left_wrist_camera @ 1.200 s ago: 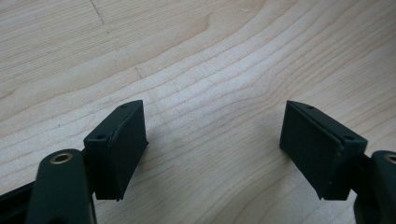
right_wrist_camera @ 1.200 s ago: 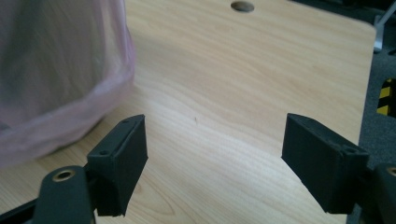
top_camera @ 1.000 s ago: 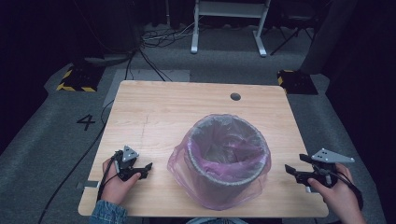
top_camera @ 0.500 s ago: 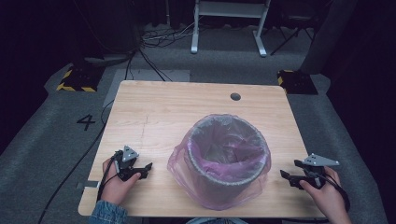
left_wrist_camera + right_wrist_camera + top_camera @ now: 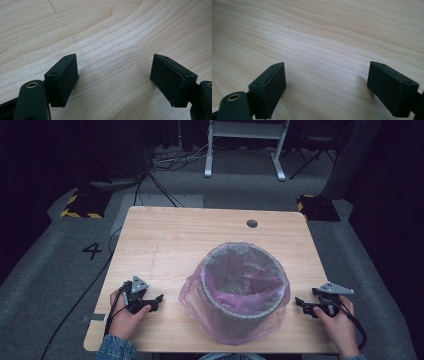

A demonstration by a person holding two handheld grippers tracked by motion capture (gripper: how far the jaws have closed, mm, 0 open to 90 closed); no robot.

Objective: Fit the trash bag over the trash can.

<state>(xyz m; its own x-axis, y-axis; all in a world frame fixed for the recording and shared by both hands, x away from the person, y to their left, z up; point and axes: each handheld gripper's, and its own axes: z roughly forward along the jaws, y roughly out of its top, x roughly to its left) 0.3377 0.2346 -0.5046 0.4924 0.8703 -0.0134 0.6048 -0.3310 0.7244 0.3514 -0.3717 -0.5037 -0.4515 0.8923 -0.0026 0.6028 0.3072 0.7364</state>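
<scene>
Item: bin [image 5: 244, 292] with pink liner [image 5: 192, 295], lower centre, untouched. My right gripper [image 5: 306, 304] has sunk to the table [image 5: 175, 240] at lower right, jaws just opened wide, empty. Left gripper [image 5: 156, 300] unmoved, wide, empty. Liner work apparently finished.

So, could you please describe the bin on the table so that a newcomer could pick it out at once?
Start at the wooden table; near its front edge, midway between the left gripper and the right gripper, stands a round grey bin. It is the one tall thing there, lined with a translucent pink bag folded over its rim.
</scene>
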